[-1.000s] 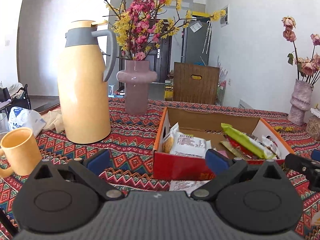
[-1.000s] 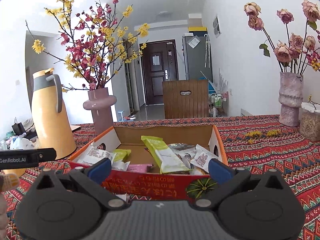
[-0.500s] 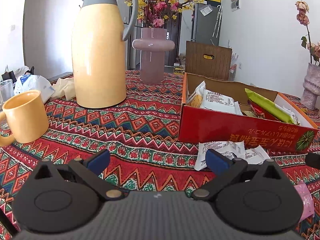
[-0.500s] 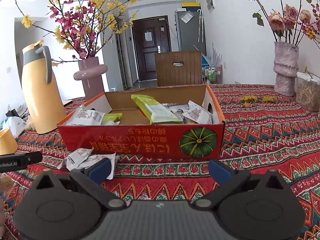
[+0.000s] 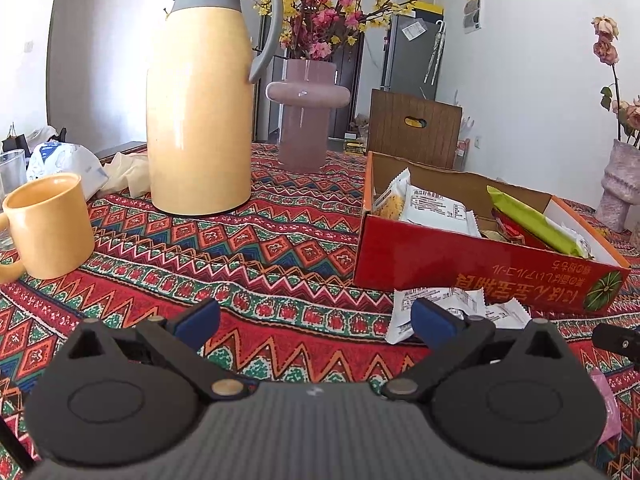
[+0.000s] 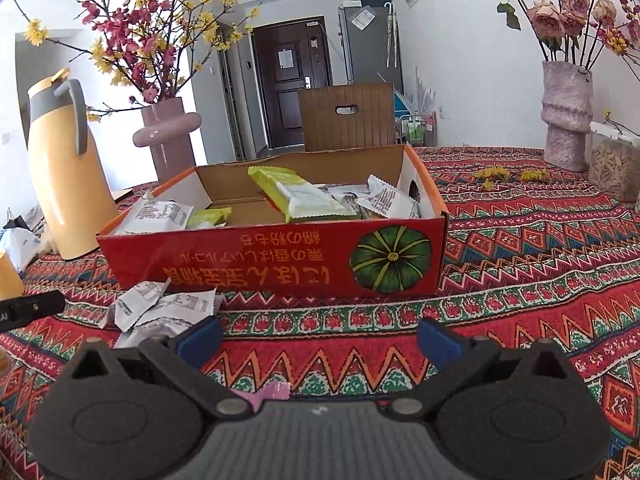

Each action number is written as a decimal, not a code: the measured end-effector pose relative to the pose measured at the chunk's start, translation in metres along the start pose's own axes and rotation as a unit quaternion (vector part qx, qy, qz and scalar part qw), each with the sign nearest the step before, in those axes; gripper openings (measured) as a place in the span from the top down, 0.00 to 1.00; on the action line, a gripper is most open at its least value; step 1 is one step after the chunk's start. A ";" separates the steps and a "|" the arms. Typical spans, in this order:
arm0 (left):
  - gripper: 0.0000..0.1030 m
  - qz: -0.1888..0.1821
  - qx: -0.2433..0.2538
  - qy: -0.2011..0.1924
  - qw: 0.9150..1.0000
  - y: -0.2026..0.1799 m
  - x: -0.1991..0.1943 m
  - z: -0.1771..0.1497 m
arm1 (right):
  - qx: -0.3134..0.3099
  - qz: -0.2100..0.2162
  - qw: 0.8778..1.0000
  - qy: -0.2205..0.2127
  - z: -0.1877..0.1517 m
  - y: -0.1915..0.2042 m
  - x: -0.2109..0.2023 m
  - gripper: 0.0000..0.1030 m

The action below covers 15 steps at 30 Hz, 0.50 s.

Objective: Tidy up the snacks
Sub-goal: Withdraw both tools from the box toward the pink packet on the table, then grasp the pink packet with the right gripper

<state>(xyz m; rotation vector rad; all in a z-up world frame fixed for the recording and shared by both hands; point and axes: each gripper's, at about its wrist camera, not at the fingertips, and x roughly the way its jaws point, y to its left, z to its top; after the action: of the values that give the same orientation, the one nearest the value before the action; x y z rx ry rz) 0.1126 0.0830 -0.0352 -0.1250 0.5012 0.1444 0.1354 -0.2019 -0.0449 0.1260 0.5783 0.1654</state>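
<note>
Both tools are spread wide and hold nothing. The white snack packets (image 6: 160, 312) lie on the counter (image 6: 520, 280) against the front of the red box (image 6: 280, 260), just ahead of the right tool (image 6: 318, 336) on its left side, and ahead-right of the left tool (image 5: 314, 320). More snacks (image 6: 300, 196) sit inside the box.
</note>
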 end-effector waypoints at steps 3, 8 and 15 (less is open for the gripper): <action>0.00 0.000 0.002 0.000 1.000 -0.001 0.000 0.000 | 0.002 0.002 1.000 0.006 -0.002 0.000 -0.002 0.00; 0.00 -0.004 0.000 0.002 1.000 0.000 0.001 0.000 | -0.027 0.014 0.999 0.028 -0.007 0.011 -0.004 0.00; 0.00 -0.008 -0.004 0.004 1.000 0.001 0.001 0.000 | -0.039 0.041 0.997 0.044 -0.010 0.029 -0.008 0.00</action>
<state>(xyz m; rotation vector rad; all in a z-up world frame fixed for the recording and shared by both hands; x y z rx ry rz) 0.1131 0.0844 -0.0361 -0.1374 0.5075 0.1295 0.1199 -0.1745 -0.0438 0.0671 0.6542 0.2735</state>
